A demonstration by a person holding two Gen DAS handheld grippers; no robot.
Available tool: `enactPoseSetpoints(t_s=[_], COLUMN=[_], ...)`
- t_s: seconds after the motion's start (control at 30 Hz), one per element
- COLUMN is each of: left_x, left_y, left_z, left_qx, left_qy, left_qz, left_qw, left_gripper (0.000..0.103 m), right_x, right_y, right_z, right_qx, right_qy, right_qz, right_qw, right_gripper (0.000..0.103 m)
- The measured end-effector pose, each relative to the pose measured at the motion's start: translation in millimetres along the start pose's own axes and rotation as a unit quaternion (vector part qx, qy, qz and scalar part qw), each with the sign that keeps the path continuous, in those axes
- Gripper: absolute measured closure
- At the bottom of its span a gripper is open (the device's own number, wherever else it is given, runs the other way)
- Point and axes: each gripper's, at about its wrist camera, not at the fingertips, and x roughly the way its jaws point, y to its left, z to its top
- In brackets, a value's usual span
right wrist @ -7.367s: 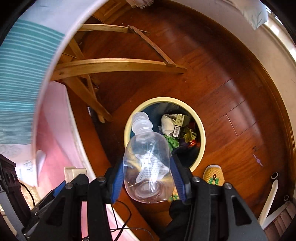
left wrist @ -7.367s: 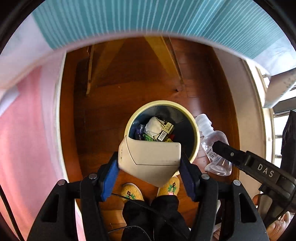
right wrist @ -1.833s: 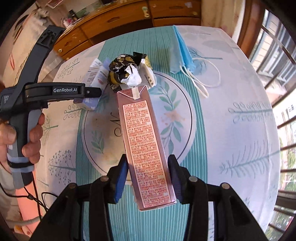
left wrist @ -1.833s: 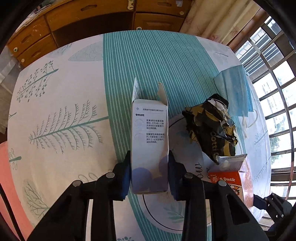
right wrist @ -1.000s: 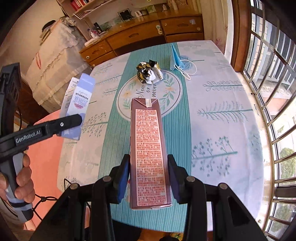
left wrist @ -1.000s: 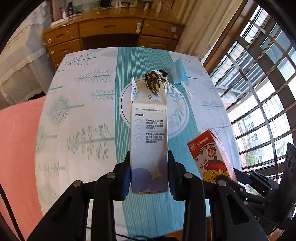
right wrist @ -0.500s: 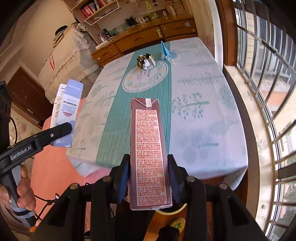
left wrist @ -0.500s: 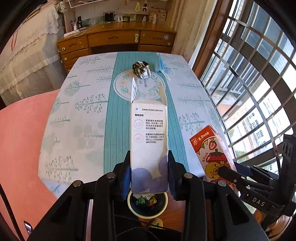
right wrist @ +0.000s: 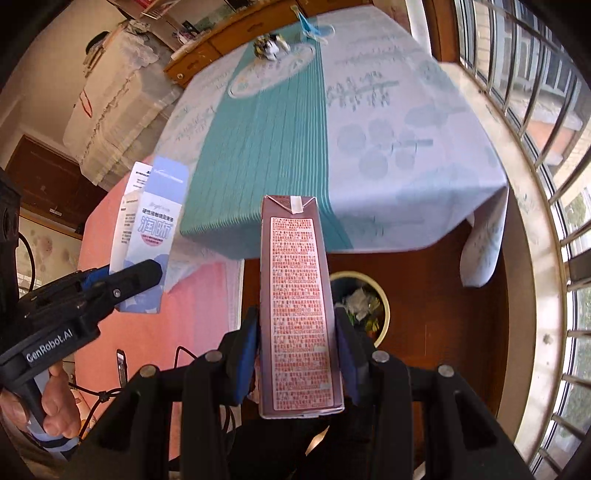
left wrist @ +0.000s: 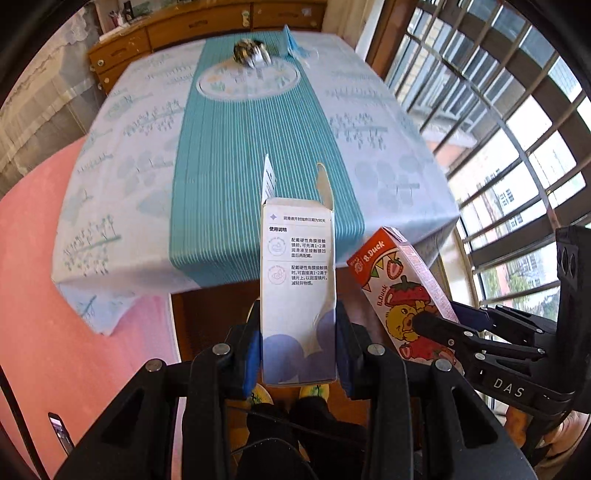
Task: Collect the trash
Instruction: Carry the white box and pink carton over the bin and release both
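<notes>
My left gripper (left wrist: pixel 297 345) is shut on a white paper box (left wrist: pixel 297 280) with blue circles and an open top flap; the same box (right wrist: pixel 151 236) shows at the left of the right wrist view. My right gripper (right wrist: pixel 297 354) is shut on a tall pink drink carton (right wrist: pixel 297 295), whose strawberry-and-duck front (left wrist: pixel 400 291) appears in the left wrist view. Both are held off the table's near edge, above the floor. The yellow-rimmed trash bin (right wrist: pixel 364 306), with trash inside, stands on the wood floor just right of the carton. A crumpled wrapper (left wrist: pixel 249 53) and a blue face mask (left wrist: pixel 291 42) lie far back on the table.
The table wears a pale leaf-print cloth with a teal stripe (left wrist: pixel 243 155). A pink covered surface (left wrist: pixel 44 266) lies left, barred windows (left wrist: pixel 517 129) right, wooden drawers (left wrist: pixel 207 26) behind. A person's hand (right wrist: pixel 55 402) grips the left handle; feet in yellow slippers (left wrist: pixel 258 395) show below.
Both grippers have pulled back from the table with their boxes and sunk a little. The table has receded, its near edge and the floor have come into view, and the bin shows beside the carton.
</notes>
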Motion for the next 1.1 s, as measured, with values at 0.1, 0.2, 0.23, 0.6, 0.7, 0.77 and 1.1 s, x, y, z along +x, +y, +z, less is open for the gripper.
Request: enactPoseSetpoints(t_s=[0.1,0.2,0.23,0.6,0.7,0.77,1.1], left_x=[29.5,66.9,77.2,261.0,309.8,335.9,406.5], left_y=[0.9,4.7,6.3,33.5,38.6,38.6,69.3], left_z=[-16.7,-34.5,-38.6,-82.4,-87.7,-91.3,-100.3], left_qx=[0.006,0.010,0.010,0.004,0.002,0.006,-0.044], left_qy=[0.029,0.060,0.067,0.144,0.154,0.154,0.137], left_qz=[-0.010,-0.019,-0.021,0.005,0.004,0.006,0.032], left_qw=[0.9995,0.9979,0.9975,0.9896,0.9880,0.9881,0.9891], left_gripper=[0.071,0.071,0.071,0.070,0.070,0.070,0.015], right_x=[30.8,72.2,85.5,252.8,289.0,309.6,351.4], right_y=[-5.1,-14.7,-19.2,-83.6,-99.5,-110.2,-139.4], right_z=[-13.2,-27.4,-31.2,-48.7,-48.5,-48.2,-48.9], right_qx=[0.006,0.015,0.020,0.088,0.103,0.112,0.147], right_qy=[0.028,0.056,0.063,0.095,0.098,0.095,0.078], right_qz=[-0.004,-0.016,-0.020,-0.062,-0.068,-0.067,-0.063], right_qw=[1.000,0.998,0.998,0.990,0.987,0.987,0.984], right_gripper=[0.064,0.064,0.064,0.063,0.063,0.061,0.035])
